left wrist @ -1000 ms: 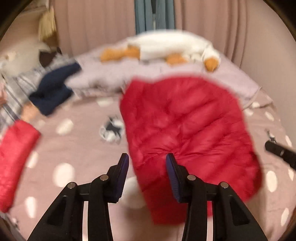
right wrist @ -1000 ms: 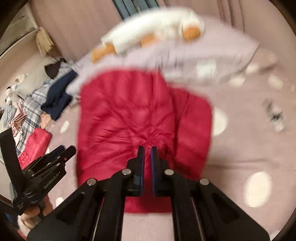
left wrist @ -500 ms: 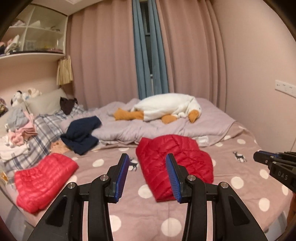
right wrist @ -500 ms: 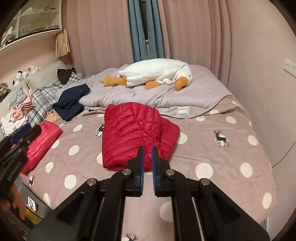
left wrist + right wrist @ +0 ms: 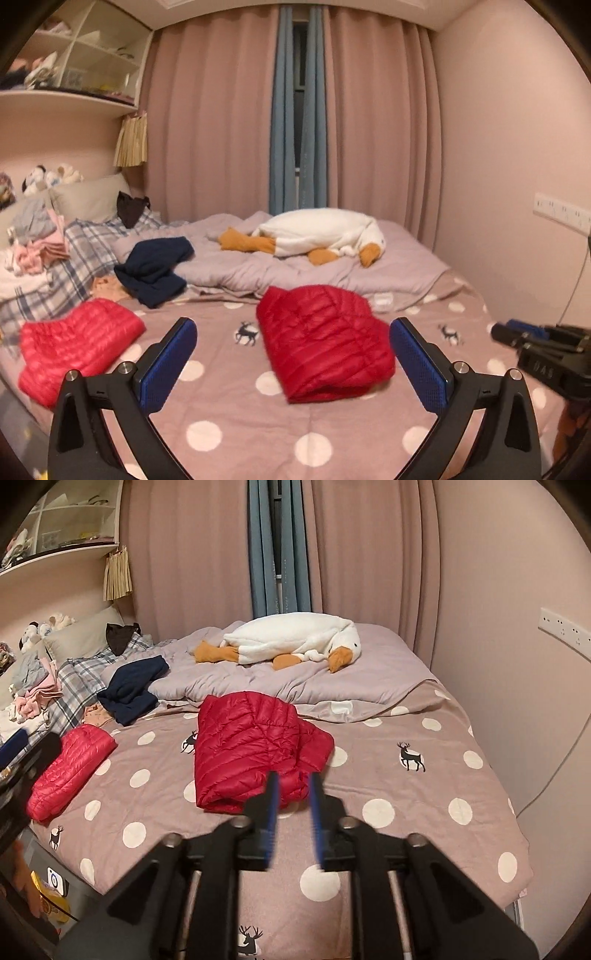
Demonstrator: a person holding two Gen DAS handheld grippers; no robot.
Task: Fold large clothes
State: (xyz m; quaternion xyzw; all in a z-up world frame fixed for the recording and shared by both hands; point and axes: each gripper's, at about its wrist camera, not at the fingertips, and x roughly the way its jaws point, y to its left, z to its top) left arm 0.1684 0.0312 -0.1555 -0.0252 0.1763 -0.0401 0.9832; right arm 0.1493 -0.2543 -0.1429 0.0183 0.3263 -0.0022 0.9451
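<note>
Right wrist view: right gripper (image 5: 291,775) fingers opening, empty, hovering near folded red jacket (image 5: 255,753). Left gripper (image 5: 293,354) fingers opening wide, empty. Risk: puffy jacket springing open, fold slumping.

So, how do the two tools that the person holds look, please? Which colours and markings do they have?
Both are black plastic. The left tool has two angular fingers with blue textured pads and silver round bolts at the joints. The right tool has the same black fingers, thin blue pads and silver bolts. Seen from the left wrist camera, its body bears pale letters, partly readable as "DAS".
</note>
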